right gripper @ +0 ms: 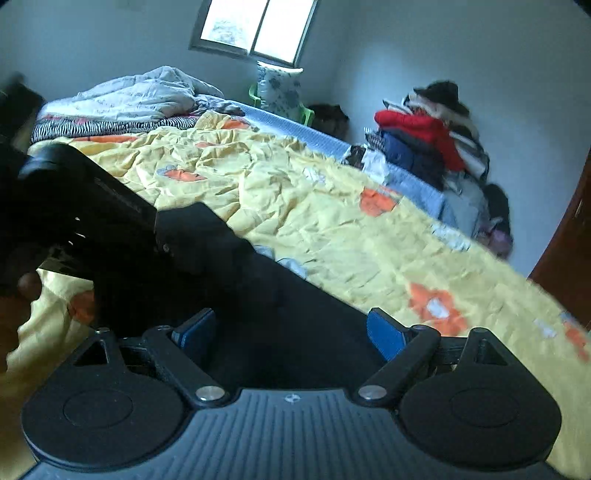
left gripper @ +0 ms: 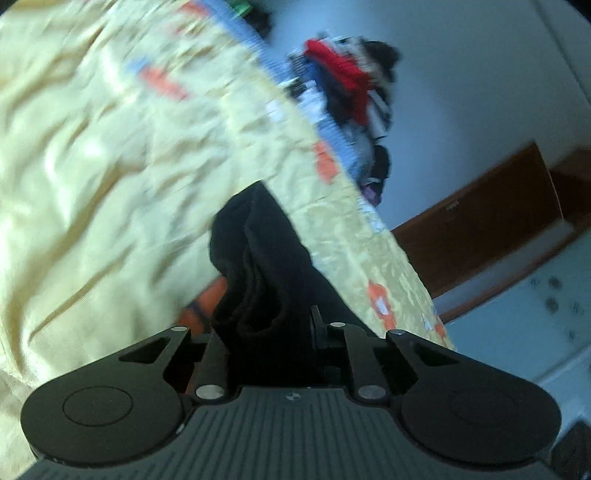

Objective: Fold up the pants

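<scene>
The black pants (left gripper: 258, 258) hang bunched in front of my left gripper (left gripper: 269, 332), which is shut on the cloth and holds it above the yellow bedspread (left gripper: 92, 166). In the right wrist view the pants (right gripper: 295, 317) stretch as a dark sheet between the blue pads (right gripper: 384, 336) of my right gripper (right gripper: 291, 332), whose jaws stand wide apart with cloth lying between them. The left gripper (right gripper: 225, 251) reaches in from the left, clamped on the pants' upper edge.
A yellow quilt with orange patches (right gripper: 332, 206) covers the bed. Crumpled bedding (right gripper: 147, 92) lies at its far end. A pile of clothes (right gripper: 424, 136) stands against the wall. A brown door (right gripper: 569, 240) is at the right, a window (right gripper: 255, 26) at the back.
</scene>
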`<control>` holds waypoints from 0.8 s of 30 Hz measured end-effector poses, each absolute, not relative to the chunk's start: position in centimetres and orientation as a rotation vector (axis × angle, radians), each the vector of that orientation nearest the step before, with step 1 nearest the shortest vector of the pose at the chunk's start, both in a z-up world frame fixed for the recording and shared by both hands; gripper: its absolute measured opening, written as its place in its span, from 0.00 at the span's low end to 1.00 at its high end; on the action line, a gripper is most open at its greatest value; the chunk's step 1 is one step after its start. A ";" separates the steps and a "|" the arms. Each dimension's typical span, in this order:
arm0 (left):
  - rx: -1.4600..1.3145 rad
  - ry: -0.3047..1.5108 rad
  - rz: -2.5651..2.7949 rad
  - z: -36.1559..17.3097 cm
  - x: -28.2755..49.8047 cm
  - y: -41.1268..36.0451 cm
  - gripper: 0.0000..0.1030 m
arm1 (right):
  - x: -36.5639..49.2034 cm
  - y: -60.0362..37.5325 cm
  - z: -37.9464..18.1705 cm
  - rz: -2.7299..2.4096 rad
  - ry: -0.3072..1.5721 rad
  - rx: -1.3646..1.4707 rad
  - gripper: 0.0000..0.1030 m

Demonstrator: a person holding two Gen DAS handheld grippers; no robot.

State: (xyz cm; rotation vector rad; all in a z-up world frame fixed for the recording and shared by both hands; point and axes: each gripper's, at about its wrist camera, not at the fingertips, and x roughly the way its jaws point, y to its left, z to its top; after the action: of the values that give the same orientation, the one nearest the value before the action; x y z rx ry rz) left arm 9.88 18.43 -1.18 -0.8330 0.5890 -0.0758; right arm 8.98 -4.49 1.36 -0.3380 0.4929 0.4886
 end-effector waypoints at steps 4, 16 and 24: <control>-0.692 0.523 -0.112 1.5 8.2 15.6 0.18 | 9.3 -5.6 1.4 0.517 0.492 -0.202 0.87; -0.406 0.511 -0.118 2.9 8.1 10.3 0.18 | 10.0 -7.2 1.2 0.801 0.461 -0.210 0.40; -0.226 0.448 -0.225 5.5 6.7 6.6 0.18 | 6.7 -10.6 2.8 0.796 0.314 -0.153 0.38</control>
State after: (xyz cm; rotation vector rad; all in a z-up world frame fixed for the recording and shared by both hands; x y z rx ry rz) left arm 6.71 6.57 5.54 -0.2264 0.4482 -0.2248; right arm 6.70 -10.61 2.78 -0.1527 0.3145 0.7963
